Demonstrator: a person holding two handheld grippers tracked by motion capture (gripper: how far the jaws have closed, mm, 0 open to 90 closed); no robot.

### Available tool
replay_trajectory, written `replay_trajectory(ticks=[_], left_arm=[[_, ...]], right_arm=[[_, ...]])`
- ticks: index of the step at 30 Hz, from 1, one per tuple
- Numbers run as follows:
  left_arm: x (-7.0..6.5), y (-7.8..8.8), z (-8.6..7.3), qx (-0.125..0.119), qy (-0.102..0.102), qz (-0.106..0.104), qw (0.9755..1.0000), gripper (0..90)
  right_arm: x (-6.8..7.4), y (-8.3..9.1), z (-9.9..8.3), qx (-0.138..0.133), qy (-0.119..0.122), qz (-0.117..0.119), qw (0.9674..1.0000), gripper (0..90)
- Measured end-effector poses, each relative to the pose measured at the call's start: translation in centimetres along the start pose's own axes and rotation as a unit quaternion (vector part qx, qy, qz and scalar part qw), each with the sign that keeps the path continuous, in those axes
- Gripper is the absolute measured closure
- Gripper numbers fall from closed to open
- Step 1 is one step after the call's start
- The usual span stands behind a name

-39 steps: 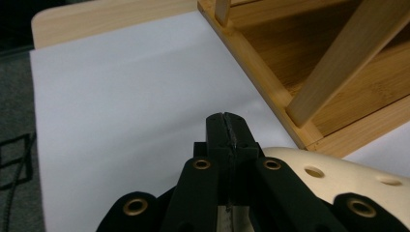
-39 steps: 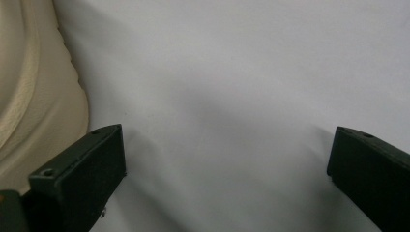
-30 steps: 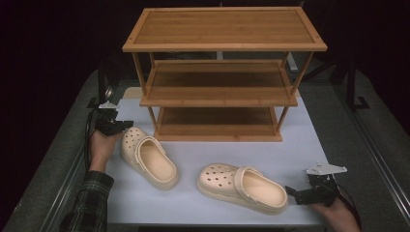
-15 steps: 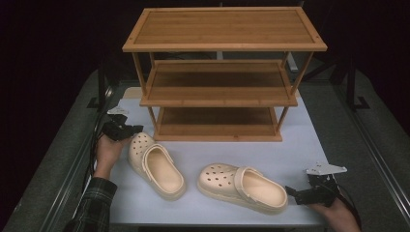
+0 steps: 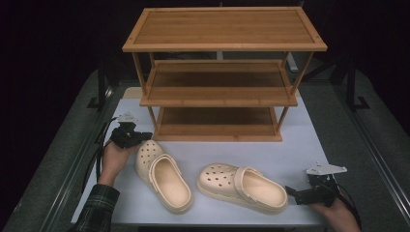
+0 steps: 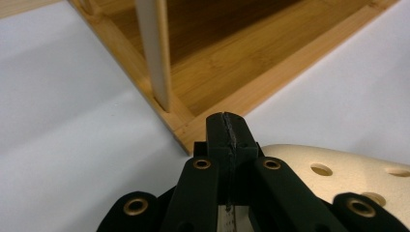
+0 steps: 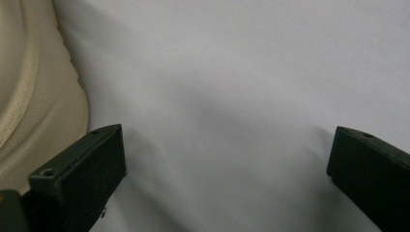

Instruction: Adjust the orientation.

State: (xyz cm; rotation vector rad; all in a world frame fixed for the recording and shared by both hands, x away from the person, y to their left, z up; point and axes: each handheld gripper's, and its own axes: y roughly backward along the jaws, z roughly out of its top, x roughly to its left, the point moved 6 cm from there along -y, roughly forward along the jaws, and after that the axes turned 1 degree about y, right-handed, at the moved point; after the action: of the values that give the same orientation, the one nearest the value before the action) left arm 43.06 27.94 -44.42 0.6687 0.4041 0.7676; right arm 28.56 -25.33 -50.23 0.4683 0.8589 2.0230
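Your left claw [image 5: 143,137] is clenched tight on nothing, its tip at the toe of the left clog [image 5: 162,175], just short of the shoe rack [image 5: 220,72] and its front corner post. Your right claw [image 5: 291,192] rests low with jaws released and spread, close behind the heel of the right clog [image 5: 241,186]. Both clogs lie on the white bench [image 5: 300,154], with bare bench between them and the rack. Your right forearm is cut off by the bottom edge.
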Motion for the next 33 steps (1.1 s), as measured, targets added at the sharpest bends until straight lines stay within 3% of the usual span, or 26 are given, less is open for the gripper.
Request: replay_trajectory(ticks=[6, 13, 15, 17, 21, 28, 33], left_arm=[[0.1, 0.6, 0.0, -0.004, 0.0, 0.0, 1.0, 90.0], [0.2, 4.3, -0.7, -0.026, 0.007, 0.011, 0.9996, 90.0], [0.2, 5.5, -1.3, -0.033, 0.013, 0.016, 0.9993, 90.0], [0.1, 6.7, -2.1, -0.038, 0.019, 0.038, 0.9984, 90.0], [-0.4, 8.5, -4.1, -0.043, 0.017, 0.043, 0.998, 90.0], [-1.8, 9.6, -6.3, -0.035, 0.015, 0.041, 0.9984, 90.0], [-3.3, 9.6, -8.5, -0.014, 0.005, 0.028, 0.9995, 90.0]], right_arm=[[0.0, 0.0, 0.0, 0.0, 0.0, 0.0, 1.0, 0.0], [0.0, 0.0, 0.0, 0.0, 0.0, 0.0, 1.0, 0.0], [0.0, 0.0, 0.0, 0.0, 0.001, 0.0, 1.0, 0.0], [0.0, 0.0, 0.0, 0.0, 0.001, 0.0, 1.0, 0.0], [0.0, 0.0, 0.0, 0.002, 0.0, 0.0, 1.0, 0.0], [0.0, 0.0, 0.0, 0.002, 0.0, 0.0, 1.0, 0.0], [0.0, 0.0, 0.0, 0.002, 0.0, 0.0, 1.0, 0.0]])
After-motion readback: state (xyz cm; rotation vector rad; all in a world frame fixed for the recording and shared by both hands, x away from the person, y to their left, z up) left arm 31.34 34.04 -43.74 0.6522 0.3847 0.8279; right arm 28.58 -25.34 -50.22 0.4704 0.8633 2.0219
